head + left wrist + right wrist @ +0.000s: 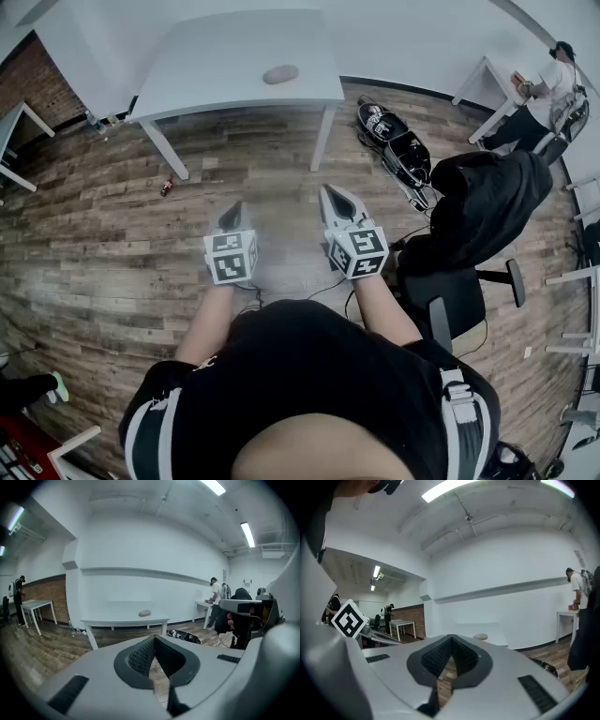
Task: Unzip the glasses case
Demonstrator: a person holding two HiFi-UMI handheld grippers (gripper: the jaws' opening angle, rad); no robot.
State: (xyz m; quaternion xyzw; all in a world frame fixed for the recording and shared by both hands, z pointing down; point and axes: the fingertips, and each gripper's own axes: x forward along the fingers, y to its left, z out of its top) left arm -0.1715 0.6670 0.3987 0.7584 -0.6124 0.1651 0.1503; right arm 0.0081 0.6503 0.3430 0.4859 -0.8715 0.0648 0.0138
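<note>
Standing back from the work, you hold both tools over the wooden floor [112, 234] in the middle of the head view, and neither carries anything. The left gripper [235, 208] has its jaws pressed together with nothing between the pads, as its own view confirms [153, 643]. The right gripper [327, 191] is the same, closed and empty [450, 643]. The glasses case [280, 74] lies well apart from both, in the upper centre of the head view. It is a small oval lying alone on the white table [206, 56], near the table's front edge. Its long axis runs left to right across the frame, so it lies crosswise to the way your jaws point. The case sits up-frame between the two tools, and neither hand is clearly nearer, though the right tip reaches a shade higher in the frame. In the left gripper view the case [145, 613] shows just above the jaw tips and slightly to their left. In the right gripper view it [480, 637] sits to the right of the jaws. The zipper and its pull are too small to make out, so I judge you must close in on the table and open the jaws before choosing which end to pin and which to pull.
</note>
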